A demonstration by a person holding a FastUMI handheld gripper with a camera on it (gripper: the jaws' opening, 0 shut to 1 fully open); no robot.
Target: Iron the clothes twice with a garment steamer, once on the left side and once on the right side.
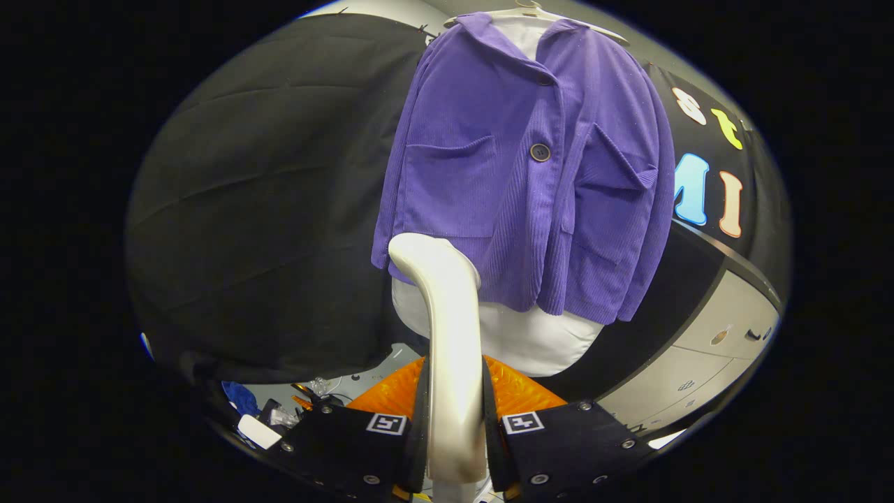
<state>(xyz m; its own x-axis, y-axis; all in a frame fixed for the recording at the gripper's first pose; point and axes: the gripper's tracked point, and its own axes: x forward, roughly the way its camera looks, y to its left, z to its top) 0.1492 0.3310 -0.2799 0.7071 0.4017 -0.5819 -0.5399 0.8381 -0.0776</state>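
The gripper [452, 426] is clamping both fingers on the glossy white curved garment steamer [447, 335], whose head is reaching up to the lower hem of the purple corduroy jacket [524, 175] hanging just beyond on a white hanger [538, 14].

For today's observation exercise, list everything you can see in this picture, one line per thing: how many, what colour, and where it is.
Jacket: one, purple, buttoned, hanging on a hanger beyond the fingers.
Hanger: one, white, at the jacket's collar.
Buttons: two visible, dark, down the jacket's front.
White form: one, white, under the jacket, showing below its hem.
Steamer: one, white, upright between the fingers, its head at the jacket's lower hem.
Orange surface: one, orange, just ahead of the fingers.
Cabinet: one, pale grey, beside the jacket.
Small clutter: several items, blue, white and dark, low beside the fingers; too small to name.
Gripper: one, both fingers pressing on the steamer's handle.
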